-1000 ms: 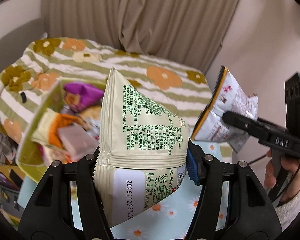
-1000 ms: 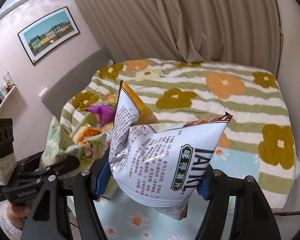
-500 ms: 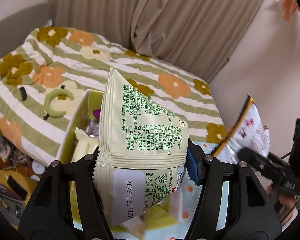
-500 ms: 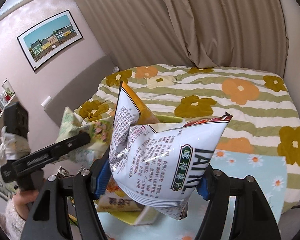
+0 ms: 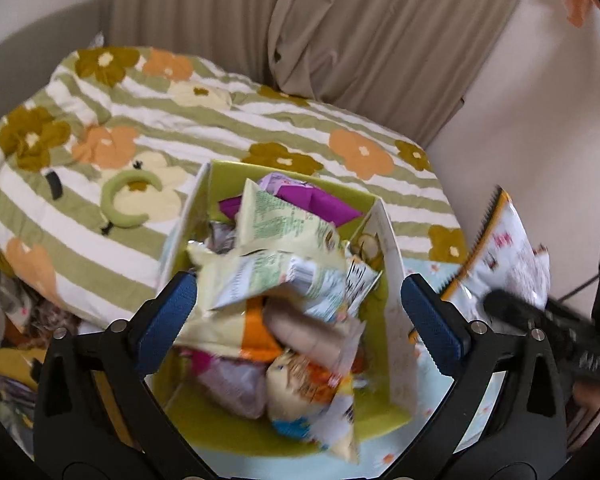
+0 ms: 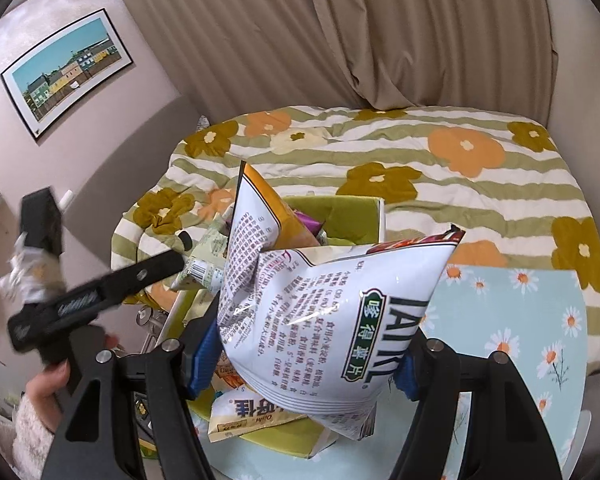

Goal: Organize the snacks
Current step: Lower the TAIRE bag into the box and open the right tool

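Observation:
In the left wrist view my left gripper (image 5: 298, 284) hangs over the lime-green snack box (image 5: 236, 172). Its jaws are opening wide and nothing is pressed between the blue pads. The pale green snack bag (image 5: 276, 256) lies blurred and loose on top of several other packets in the box. My right gripper (image 6: 304, 360) is shut on a white chip bag (image 6: 332, 312), held upright just above the near side of the box (image 6: 340, 208). That bag (image 5: 508, 256) shows at the right edge of the left view. The left gripper (image 6: 183, 249) reaches in from the left.
The box stands on a light blue daisy cloth (image 6: 540, 320) next to a bed with a striped floral quilt (image 6: 420, 152). Beige curtains (image 6: 300, 40) hang behind it. A hand in a fluffy sleeve (image 6: 36, 412) holds the left gripper. Clutter lies low on the left (image 5: 4, 320).
The left jaws have opened and the pale green bag has dropped out of them into the box. Both grippers have moved over the box. The right grip on the chip bag is unchanged.

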A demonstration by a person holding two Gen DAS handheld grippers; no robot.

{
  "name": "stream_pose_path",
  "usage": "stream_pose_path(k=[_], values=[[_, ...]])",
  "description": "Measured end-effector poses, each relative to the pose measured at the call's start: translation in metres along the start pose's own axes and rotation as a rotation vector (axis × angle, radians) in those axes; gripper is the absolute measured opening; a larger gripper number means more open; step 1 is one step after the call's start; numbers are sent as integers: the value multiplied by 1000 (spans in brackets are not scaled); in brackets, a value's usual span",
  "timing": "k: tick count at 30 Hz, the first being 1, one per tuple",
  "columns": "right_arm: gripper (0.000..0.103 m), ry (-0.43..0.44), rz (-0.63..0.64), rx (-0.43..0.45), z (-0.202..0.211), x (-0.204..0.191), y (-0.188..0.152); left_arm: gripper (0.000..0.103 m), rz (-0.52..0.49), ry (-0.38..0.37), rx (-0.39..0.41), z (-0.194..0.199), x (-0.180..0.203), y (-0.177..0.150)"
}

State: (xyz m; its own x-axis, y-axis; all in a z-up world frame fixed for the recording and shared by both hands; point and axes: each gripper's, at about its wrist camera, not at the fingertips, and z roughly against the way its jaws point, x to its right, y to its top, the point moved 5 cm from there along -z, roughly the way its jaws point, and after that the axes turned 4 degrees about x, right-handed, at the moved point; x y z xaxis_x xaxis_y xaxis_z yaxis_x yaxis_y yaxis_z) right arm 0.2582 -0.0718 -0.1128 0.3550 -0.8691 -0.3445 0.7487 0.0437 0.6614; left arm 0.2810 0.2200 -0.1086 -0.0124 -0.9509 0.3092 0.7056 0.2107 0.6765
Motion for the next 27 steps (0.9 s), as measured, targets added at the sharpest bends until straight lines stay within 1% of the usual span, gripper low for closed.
stream_pose_path(k=[3,5,7,11,14,17,18,19,20,21,22,25,27], values=[[66,22,9,4,1,-13,-4,102,-28,10,34,21,-2,-11],[66,35,3,2,-2,-21,-6,102,-29,8,43,31,-7,-16],[66,47,-9,-4,-7,-29,-10,102,-29,4,39,36,-10,-22],[67,87,-45,-19,-16,-42,-14,102,-54,19,37,46,-18,-32],[68,92,-50,-30,-24,-52,-15,102,-52,9,33,52,-25,-40],[68,112,-48,-40,-38,-63,-14,102,-54,18,25,53,-31,-47],[69,118,-41,-43,-42,-66,-14,102,-55,25,21,52,-33,-50],[74,120,-31,-51,-48,-68,-15,102,-53,31,17,52,-35,-53],[79,104,-23,-59,-56,-68,-18,102,-51,37,12,52,-36,-56],[90,85,-23,-59,-58,-67,-20,102,-49,44,9,52,-38,-59],[94,68,-24,-46,-58,-65,-22,102,-48,51,8,52,-39,-62],[96,48,-25,13,-50,-55,-27,102,-40,74,-11,49,-43,-74],[96,49,-26,9,-49,-53,-30,102,-25,84,-27,47,-44,-80]])
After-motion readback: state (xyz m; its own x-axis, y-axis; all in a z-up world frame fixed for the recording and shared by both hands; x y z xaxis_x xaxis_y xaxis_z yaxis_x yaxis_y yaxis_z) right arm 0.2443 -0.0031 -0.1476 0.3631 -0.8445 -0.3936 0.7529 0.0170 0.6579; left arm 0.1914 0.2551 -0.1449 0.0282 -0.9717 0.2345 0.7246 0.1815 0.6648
